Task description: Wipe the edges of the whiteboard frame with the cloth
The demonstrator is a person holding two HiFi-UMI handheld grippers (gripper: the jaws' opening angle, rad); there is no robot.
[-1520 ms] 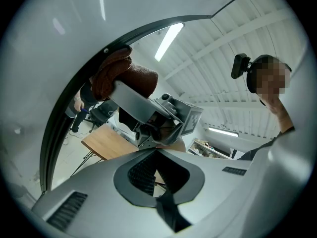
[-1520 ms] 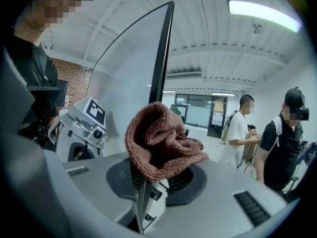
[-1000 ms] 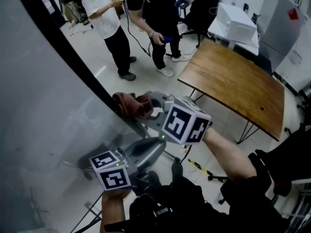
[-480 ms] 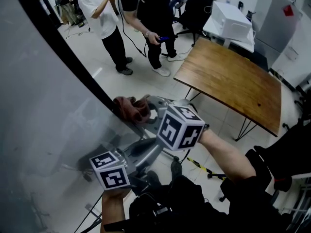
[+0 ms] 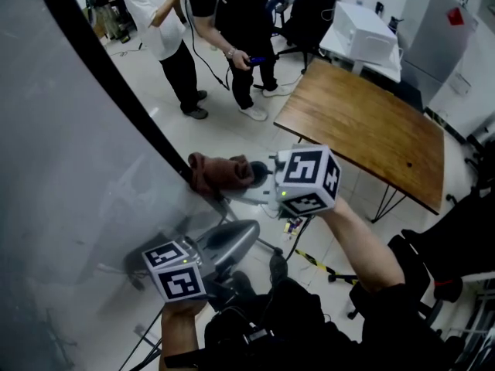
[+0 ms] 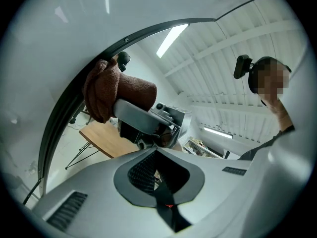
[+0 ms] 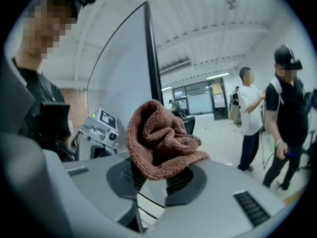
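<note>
While the right arm reaches up-left from the lower right, forearm bare and nearly straight, the right tool has its jaws clamped on a bunched brown cloth. The cloth is pressed against the black frame at the whiteboard's right edge. In the right gripper view the cloth fills the gap between the jaws of the tool and the frame rises straight behind it. The left tool is held low near the board, its arm cut off at the bottom edge. In the left gripper view that tool has its jaws almost together, nothing between. From the head view the cloth hides the right jaw tips. Two bystanders are cut off at the top.
</note>
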